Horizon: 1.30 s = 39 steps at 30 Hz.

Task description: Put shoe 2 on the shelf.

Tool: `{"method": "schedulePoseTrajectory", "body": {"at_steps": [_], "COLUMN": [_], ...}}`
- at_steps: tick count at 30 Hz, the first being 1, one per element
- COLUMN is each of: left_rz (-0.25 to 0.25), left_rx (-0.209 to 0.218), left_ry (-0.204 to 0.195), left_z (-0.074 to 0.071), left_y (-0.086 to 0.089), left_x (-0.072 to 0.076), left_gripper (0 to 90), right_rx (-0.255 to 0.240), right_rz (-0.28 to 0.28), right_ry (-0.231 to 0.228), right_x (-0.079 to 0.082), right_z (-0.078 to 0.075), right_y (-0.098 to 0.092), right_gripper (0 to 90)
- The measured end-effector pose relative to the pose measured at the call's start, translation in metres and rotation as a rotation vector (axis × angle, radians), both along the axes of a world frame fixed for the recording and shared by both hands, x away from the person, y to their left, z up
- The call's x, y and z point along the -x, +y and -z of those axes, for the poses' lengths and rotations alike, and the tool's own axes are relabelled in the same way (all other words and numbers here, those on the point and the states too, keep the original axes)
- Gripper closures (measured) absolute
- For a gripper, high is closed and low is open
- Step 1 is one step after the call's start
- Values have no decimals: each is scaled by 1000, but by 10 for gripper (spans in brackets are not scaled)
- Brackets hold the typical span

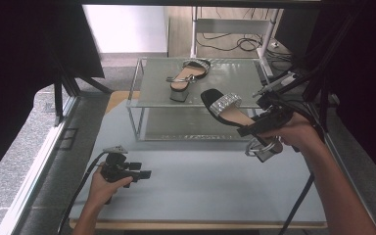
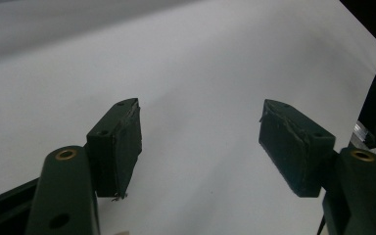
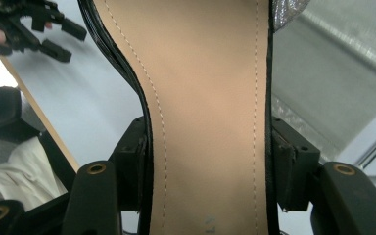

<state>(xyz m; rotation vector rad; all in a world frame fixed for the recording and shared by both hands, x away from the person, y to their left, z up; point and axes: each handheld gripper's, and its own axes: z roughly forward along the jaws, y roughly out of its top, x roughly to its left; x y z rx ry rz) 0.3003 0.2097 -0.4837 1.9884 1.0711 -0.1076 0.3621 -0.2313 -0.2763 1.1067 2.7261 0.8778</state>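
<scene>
So a black sandal with a sparkly silver strap over the toes was held up in the air by the right gripper, above the right half of the grey table and just in front of a little glass shelf unit. From the right gripper view the jaws were seen clamped on both edges of the sandal, pinching it across the narrow waist of the tan insole, stitching and all. The heel end was pointed back toward the person's right hand and the toe was aimed up and left, toward the shelf. A second sandal, same style, was parked on the top glass level of the shelf, toe away from the person, heel block toward the front edge. The left gripper was held low over the near-left part of the table by the left hand, well apart from both shoes, jaws pointed to the right. In the left gripper view its jaws were spread wide with nothing between them, just plain pale tabletop behind the pads. The left gripper could also be spotted far off in the top-left corner of the right gripper view.
</scene>
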Motion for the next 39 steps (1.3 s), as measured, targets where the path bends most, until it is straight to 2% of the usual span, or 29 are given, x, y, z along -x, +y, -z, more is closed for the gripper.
{"method": "schedulePoseTrajectory", "body": {"at_steps": [8,16,21,33,35,37,39], "left_rz": [-5,-5,-4,7,7,9,9], "left_rx": [11,15,31,37,37,34,36], "left_ry": [-7,-13,-17,-12,-10,-7,-9], "left_z": [0,-1,-3,-2,-1,0,-1], "left_y": [0,2,4,3,2,0,1], "left_x": [-1,-1,0,-1,-1,-1,-1], "left_gripper": [331,331,331,333,333,334,334], "right_rx": [-9,8,49,66,63,96,107], "right_rz": [24,104,146,234,252,276,276], "right_ry": [-8,-5,1,-1,15,22,29], "right_x": [-26,-60,-82,-132,-142,-155,-162], "right_z": [-15,-17,-19,-26,-25,-26,-24], "right_y": [6,7,5,3,1,4,8], "right_gripper": [429,428,428,429,429,428,429]}}
